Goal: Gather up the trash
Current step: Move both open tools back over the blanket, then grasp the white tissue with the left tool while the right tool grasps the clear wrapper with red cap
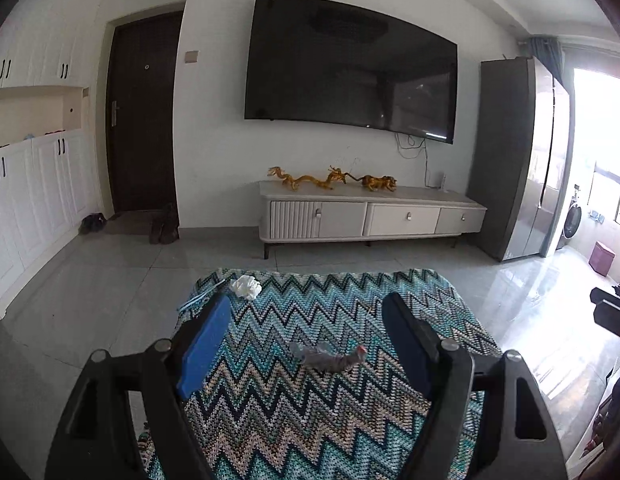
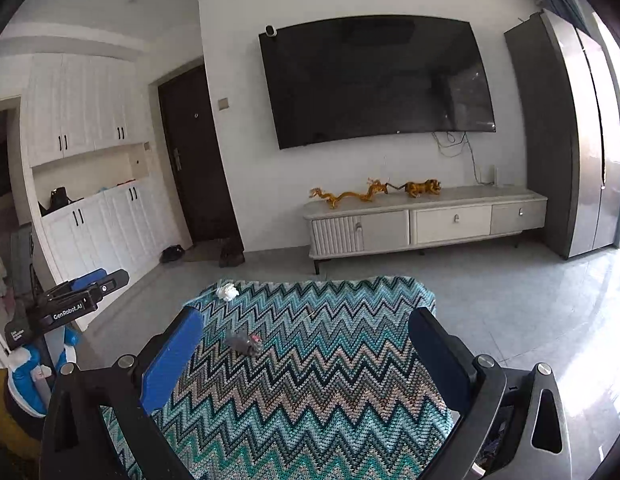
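Zigzag-knit cloth (image 1: 310, 400) bearing grey wrapper (image 1: 329, 358) and white tissue (image 1: 246, 287); left tongs (image 1: 306, 316) and right tongs (image 2: 310, 330) agape, empty.

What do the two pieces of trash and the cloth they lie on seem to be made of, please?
The white wad looks like crumpled tissue or paper: matte, soft folds. The grey wrapper seems to be thin clear plastic film, twisted and faintly shiny, with a reddish tip; its contents cannot be told. The zigzag cloth looks knitted or crocheted yarn, matte, with visible stitch rows in teal, tan and black.
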Demonstrator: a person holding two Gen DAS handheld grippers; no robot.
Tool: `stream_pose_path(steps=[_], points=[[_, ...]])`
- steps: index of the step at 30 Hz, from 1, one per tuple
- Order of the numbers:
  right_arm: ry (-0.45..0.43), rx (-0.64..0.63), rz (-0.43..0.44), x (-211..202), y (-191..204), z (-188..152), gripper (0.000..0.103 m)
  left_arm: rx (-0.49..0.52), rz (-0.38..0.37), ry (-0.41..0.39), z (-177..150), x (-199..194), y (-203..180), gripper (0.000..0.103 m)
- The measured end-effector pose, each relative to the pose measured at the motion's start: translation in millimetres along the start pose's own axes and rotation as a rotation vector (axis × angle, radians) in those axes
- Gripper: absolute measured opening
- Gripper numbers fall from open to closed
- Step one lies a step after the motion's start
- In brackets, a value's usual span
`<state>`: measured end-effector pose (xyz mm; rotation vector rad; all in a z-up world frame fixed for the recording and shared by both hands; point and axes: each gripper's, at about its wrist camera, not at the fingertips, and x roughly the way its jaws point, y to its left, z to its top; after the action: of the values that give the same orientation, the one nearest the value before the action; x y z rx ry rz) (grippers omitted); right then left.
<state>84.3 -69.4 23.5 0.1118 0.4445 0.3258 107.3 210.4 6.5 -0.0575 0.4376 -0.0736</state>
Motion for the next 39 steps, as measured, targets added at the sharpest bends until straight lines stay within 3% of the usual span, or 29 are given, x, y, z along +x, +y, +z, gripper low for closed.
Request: stream_pose_path(steps=[13,22,32,37,39], points=[[0.323,-0.007,0.225,169,10,-49,0.103,-0.112,0.063,0.200,-13,127,89,0.077],[0.429,-0.004,0.373,277,34,-76,0.081,-0.126,0.061,0.276,-20,225,95,0.077],[0.466,0.088,0.452,324,28,-101,0.041,-0.080,0.151,0.297,-13,324,85,0.076],[0.449,0.095,0.479,322,26,-98,0.037,-0.099,0.193,0.323,-19,355,93,0.076],[0.445,0.094,0.485,320,26,-98,0.033,-0.108,0.194,0.334,-23,362,96,0.070]])
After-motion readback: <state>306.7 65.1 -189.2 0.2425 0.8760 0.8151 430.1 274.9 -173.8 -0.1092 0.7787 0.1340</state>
